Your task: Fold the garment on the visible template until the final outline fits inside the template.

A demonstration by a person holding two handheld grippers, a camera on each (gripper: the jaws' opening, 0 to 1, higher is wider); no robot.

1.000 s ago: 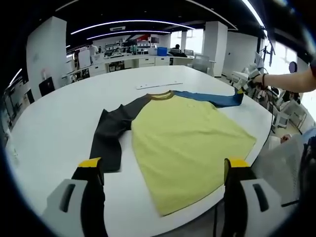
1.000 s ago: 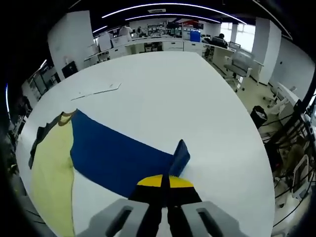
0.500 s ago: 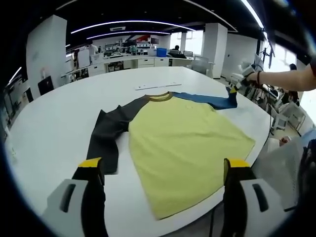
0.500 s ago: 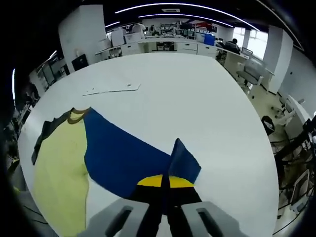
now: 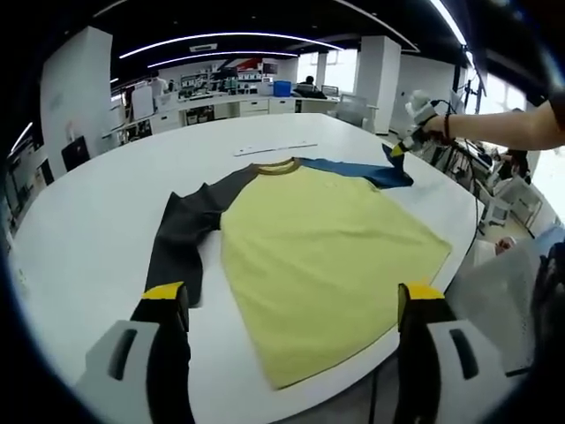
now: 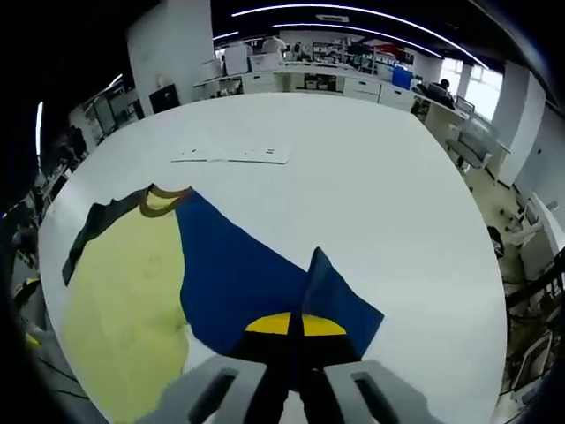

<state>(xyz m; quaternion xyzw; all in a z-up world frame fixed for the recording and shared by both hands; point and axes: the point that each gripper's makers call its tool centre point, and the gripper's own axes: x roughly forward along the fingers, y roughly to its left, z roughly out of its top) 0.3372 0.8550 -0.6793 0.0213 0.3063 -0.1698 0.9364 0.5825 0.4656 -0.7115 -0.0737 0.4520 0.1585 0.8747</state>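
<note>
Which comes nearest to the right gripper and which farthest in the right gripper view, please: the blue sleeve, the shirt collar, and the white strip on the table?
1. Blue sleeve: pinched in the right gripper, at the bottom of the view.
2. Shirt collar: farther up on the left, at the sleeve's other end.
3. White strip: farthest, on the bare table beyond the collar.

left gripper (image 5: 287,305): grey body, black fingers (image 5: 165,353), yellow tips | right gripper (image 6: 295,325): same

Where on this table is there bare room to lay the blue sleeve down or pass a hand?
Bare white table lies beyond the blue sleeve, past the white paper strip. Another free patch lies outside the dark sleeve, toward the table edge. The near edge is crowded: the yellow shirt body reaches it. The right gripper holds the sleeve; the left gripper hangs open.
</note>
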